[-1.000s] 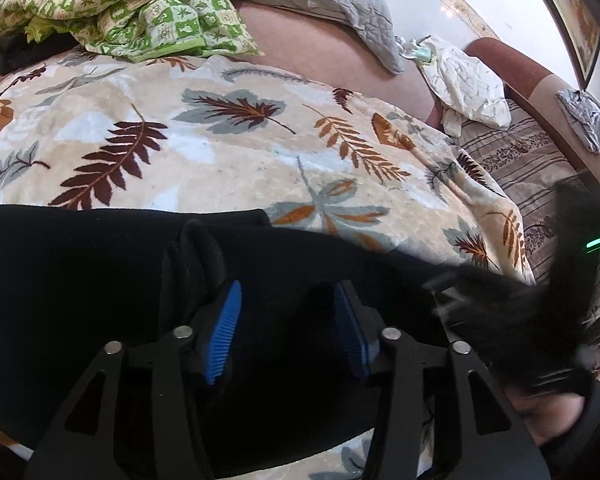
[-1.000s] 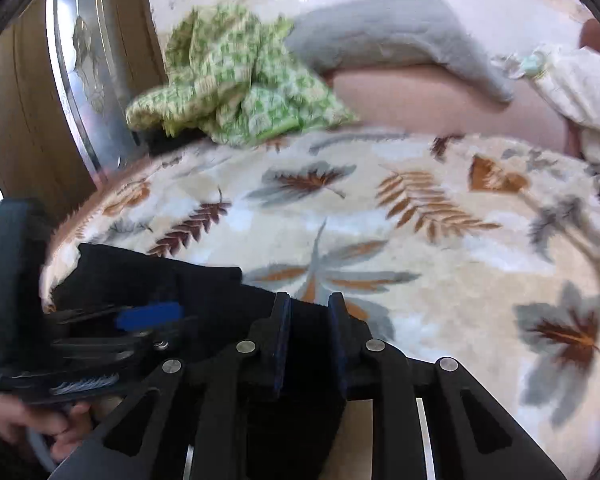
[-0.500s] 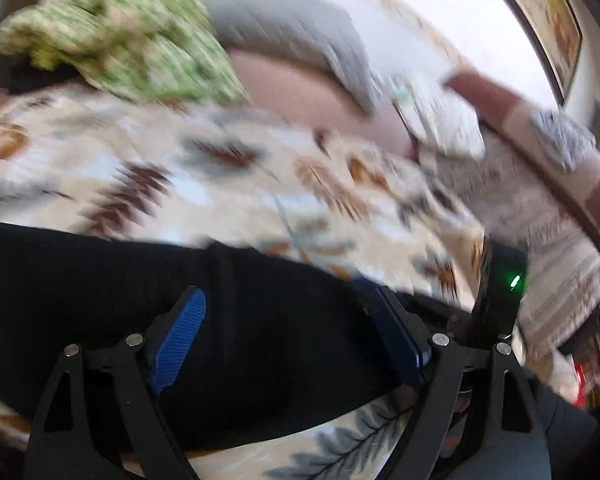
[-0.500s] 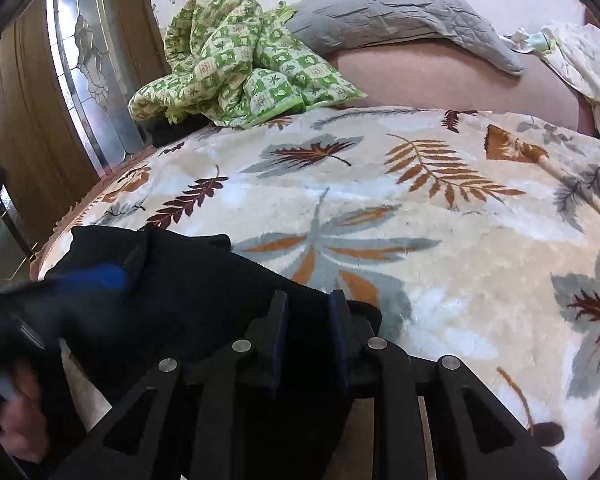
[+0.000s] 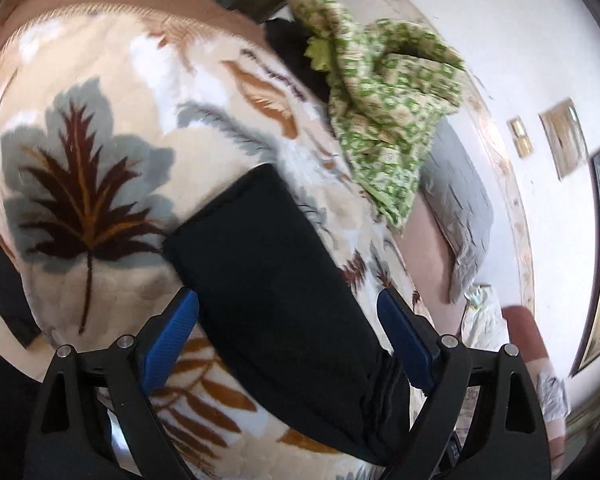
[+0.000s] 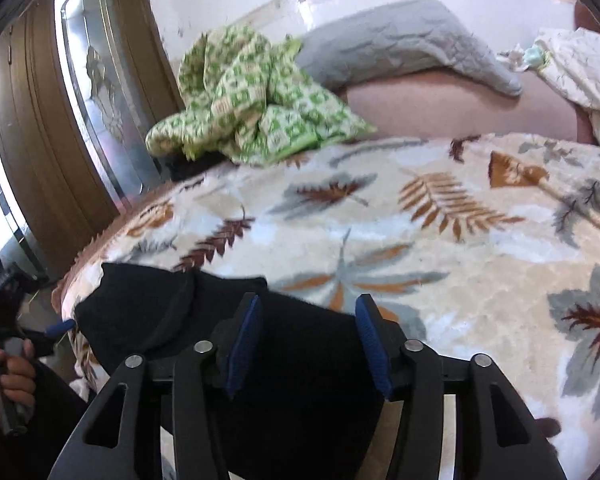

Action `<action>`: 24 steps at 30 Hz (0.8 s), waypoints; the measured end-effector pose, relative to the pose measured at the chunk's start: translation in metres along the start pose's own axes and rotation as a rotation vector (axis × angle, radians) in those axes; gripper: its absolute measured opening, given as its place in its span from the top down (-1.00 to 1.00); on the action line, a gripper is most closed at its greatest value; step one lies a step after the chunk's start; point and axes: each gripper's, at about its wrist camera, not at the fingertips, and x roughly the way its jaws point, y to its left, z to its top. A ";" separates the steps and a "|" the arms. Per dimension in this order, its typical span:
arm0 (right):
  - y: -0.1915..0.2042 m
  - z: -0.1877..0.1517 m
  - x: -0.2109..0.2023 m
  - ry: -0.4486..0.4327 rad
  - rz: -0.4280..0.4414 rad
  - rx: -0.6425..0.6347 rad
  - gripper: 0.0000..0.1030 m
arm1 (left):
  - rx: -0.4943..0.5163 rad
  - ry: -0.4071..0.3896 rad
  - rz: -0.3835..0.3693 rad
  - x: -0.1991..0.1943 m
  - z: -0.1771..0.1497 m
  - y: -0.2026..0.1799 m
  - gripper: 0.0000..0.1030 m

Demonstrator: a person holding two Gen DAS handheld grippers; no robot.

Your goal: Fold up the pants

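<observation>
Left wrist view, left to right: leaf-print blanket filling nine o'clock, black pants folded into a long strip running from centre toward five o'clock, green checked cloth bunched at one o'clock, grey pillow at three; left gripper at six o'clock, jaws spread wide and opening, blue pads clear of the strip lying between them. Right wrist view: hand at eight o'clock, pants from eight to six, right gripper at six, jaws opening over the cloth, pads not pressing it.
</observation>
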 end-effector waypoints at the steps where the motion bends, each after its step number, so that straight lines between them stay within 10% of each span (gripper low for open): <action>1: 0.000 0.000 0.001 0.003 0.000 0.003 -0.07 | -0.024 0.010 -0.007 0.007 0.000 0.006 -0.77; 13: 0.005 -0.014 0.021 0.092 -0.018 -0.029 -0.09 | -0.152 -0.018 -0.151 0.019 0.008 0.020 -0.89; 18: 0.004 -0.016 0.024 0.097 -0.022 -0.034 -0.11 | -0.073 -0.030 -0.040 0.019 0.008 0.016 0.59; 24: 0.005 -0.017 0.025 0.096 -0.018 -0.045 -0.19 | 0.161 -0.071 0.131 0.017 -0.004 -0.007 0.74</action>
